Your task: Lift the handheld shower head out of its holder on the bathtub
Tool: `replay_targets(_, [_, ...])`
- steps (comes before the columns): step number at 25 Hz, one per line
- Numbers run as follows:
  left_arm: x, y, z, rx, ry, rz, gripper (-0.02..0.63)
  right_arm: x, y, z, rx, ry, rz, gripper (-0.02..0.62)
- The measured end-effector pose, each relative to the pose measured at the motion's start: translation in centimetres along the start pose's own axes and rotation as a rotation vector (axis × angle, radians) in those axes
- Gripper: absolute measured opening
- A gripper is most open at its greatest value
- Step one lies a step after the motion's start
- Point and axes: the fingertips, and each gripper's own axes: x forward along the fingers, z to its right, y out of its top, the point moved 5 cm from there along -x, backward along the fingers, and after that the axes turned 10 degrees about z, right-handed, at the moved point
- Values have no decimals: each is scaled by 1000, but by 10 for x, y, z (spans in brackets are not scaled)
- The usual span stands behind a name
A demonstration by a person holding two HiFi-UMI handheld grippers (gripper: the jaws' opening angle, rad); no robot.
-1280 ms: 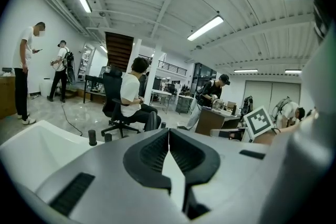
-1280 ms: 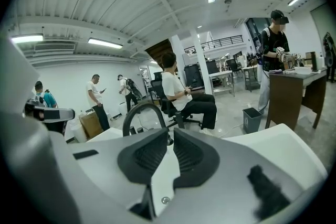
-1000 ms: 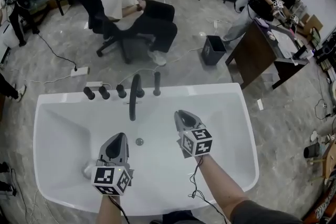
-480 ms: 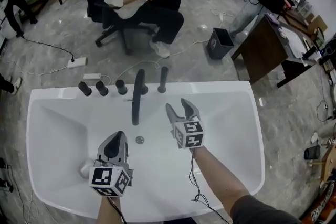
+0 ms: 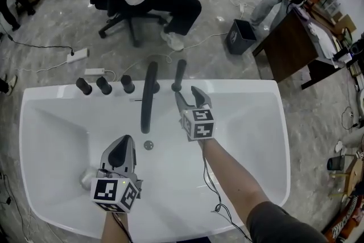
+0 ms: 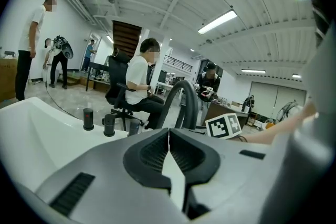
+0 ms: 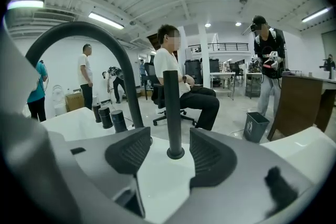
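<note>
Your right gripper (image 5: 187, 94) is opening its jaws. The shower head (image 7: 172, 113) stands just ahead, not between them. Your left gripper (image 6: 168, 139) is squeezed together.

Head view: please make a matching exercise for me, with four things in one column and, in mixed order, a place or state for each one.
1 left gripper
2 handheld shower head
3 curved spout
4 bin

a outside the bathtub, on the floor
b jaws together, nothing between them
c standing upright on the rim
d arching above the drain

Pairs: 1-b, 2-c, 3-d, 4-a
</note>
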Motion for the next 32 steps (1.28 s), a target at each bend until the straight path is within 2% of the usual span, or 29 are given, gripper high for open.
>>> replay_targets(7, [10,-7,-17,-1,10,6,15,39,-1,1,-28,0,16,239])
replay_targets(10, [16,-8,-21,2,15,10,15,47,-2,3,-7,-2,23,239])
replay_targets(16, [20,-5,-22,14,12,16,15,57,-1,2,-38,9,15,235])
replay_targets(17, [19,-5,-23,13,13,17,15,58,-1,2,-48,2,14,223])
replay_targets(19, [19,-6,-23,5,12,18,15,60,-3,5,-61,-15,9,150])
replay_targets(20, [19,-7,-24,5,10,19,15,62,-3,6,-64,-20,8,136])
replay_targets(32, [7,0,-31,24,28,11,15,62,2,8,-42,-20,-24,129])
